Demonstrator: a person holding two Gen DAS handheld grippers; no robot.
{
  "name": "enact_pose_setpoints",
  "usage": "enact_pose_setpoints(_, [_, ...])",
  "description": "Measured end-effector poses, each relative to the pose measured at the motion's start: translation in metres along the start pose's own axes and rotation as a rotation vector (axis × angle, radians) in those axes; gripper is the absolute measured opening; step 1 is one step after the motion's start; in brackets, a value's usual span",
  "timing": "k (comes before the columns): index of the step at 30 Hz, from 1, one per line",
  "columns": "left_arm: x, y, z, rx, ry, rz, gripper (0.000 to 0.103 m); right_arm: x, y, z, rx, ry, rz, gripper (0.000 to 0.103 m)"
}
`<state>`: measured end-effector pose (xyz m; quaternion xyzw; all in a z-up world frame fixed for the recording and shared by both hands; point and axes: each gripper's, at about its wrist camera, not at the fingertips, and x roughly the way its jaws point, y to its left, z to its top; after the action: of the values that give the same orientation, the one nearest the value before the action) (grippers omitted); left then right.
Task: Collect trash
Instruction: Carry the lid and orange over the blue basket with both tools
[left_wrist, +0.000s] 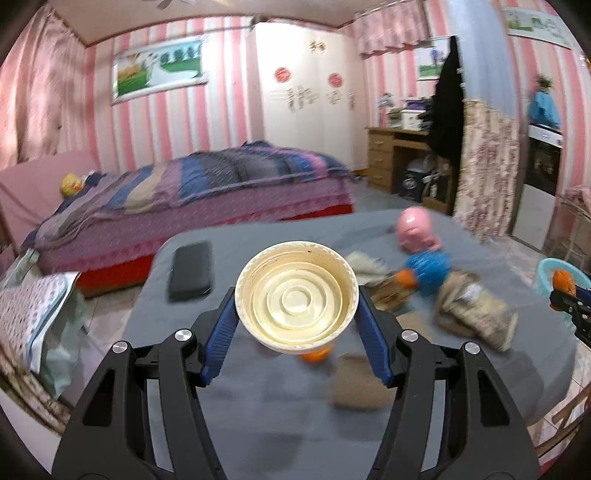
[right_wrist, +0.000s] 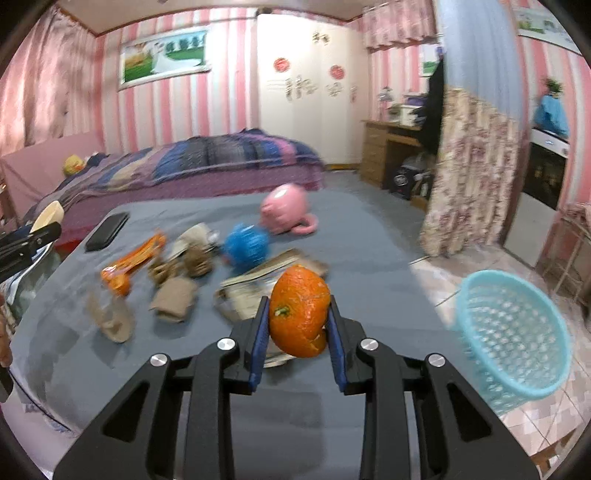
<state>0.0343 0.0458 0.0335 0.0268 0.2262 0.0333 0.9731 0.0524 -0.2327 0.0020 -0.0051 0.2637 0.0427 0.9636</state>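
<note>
Holding trash in both hands: left gripper (left_wrist: 295, 310) pinches a cream cup (left_wrist: 296, 295) across its rim, mouth toward the camera, lifted off the worktop (left_wrist: 258, 406); right gripper (right_wrist: 297, 325) is pressed onto an orange peel (right_wrist: 300, 312), also raised clear. Both grips sit at the widest part, presumably so each piece carries without slipping toward the blue basket (right_wrist: 513, 339), which stands on the tiled floor just off the worktop's right edge, likely the drop point. More litter remains on the grey cover: brown paper scraps (right_wrist: 173, 299), a crumpled wrapper (right_wrist: 255, 284), an orange packet (right_wrist: 133, 262). Beyond lie a blue ball (right_wrist: 245, 247), a pink mug (right_wrist: 284, 210) on its side, a black phone (right_wrist: 107, 232). Far side: striped bed (right_wrist: 207, 158), white wardrobe (right_wrist: 306, 110), wooden desk (right_wrist: 380, 155), pink-striped walls. Frames are motion-blurred.
</note>
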Motion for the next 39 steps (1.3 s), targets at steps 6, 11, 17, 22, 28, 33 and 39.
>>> enact_pose_setpoints(6, [-0.011,-0.068,0.030,0.047,-0.038,-0.105,0.061,-0.018,-0.070,0.012,0.060,-0.022,-0.087,0.030])
enact_pose_setpoints(11, [-0.010,-0.128,0.050,0.092,-0.033,-0.197,0.061,-0.030,-0.128,0.018,0.147,-0.049,-0.166,0.030])
enact_pose_setpoints(17, [-0.007,-0.191,0.065,0.110,-0.020,-0.323,0.061,-0.031,-0.176,0.027,0.176,-0.047,-0.234,0.030])
enact_pose_setpoints(22, [0.012,-0.236,0.070,0.132,0.018,-0.391,0.061,-0.025,-0.211,0.020,0.205,-0.041,-0.308,0.030])
enact_pose_setpoints(28, [0.046,-0.291,0.064,0.207,0.051,-0.436,0.061,-0.008,-0.239,0.002,0.240,-0.009,-0.363,0.030])
enact_pose_setpoints(33, [0.082,-0.330,0.061,0.213,0.110,-0.491,0.061,0.010,-0.265,-0.010,0.269,0.036,-0.399,0.030])
enact_pose_setpoints(39, [0.114,-0.384,0.041,0.280,0.190,-0.562,0.061,0.021,-0.286,-0.026,0.289,0.093,-0.450,0.030])
